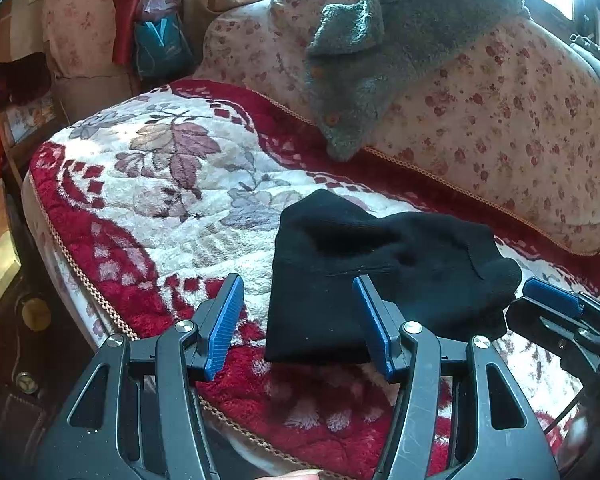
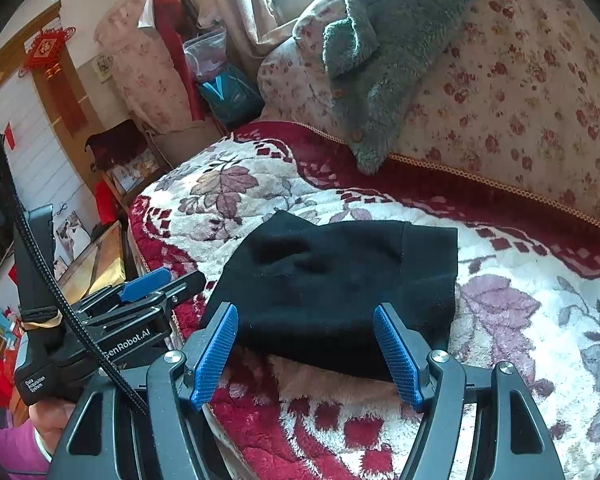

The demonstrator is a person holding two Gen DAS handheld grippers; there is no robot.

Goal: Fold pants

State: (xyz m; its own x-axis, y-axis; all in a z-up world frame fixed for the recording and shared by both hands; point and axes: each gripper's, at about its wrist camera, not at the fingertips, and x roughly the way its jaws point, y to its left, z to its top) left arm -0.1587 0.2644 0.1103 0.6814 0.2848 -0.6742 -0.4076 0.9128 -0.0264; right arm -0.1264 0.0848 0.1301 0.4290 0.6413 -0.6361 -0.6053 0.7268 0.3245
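The black pants (image 1: 380, 272) lie folded into a compact bundle on the red and white floral blanket (image 1: 160, 200). They also show in the right wrist view (image 2: 340, 280). My left gripper (image 1: 300, 316) is open and empty, its blue pads on either side of the bundle's near left corner, just in front of it. My right gripper (image 2: 312, 344) is open and empty, hovering at the bundle's near edge. In the left wrist view the right gripper (image 1: 556, 300) shows at the right, beside the bundle. The left gripper (image 2: 156, 280) shows at the left in the right wrist view.
A grey fleece garment (image 1: 380, 52) is draped over the floral sofa back (image 1: 500, 120). The sofa's front edge (image 1: 76, 268) drops off at the left. Bags (image 2: 224, 80), a red hanging garment and a small table (image 2: 124, 160) stand beyond the sofa's far end.
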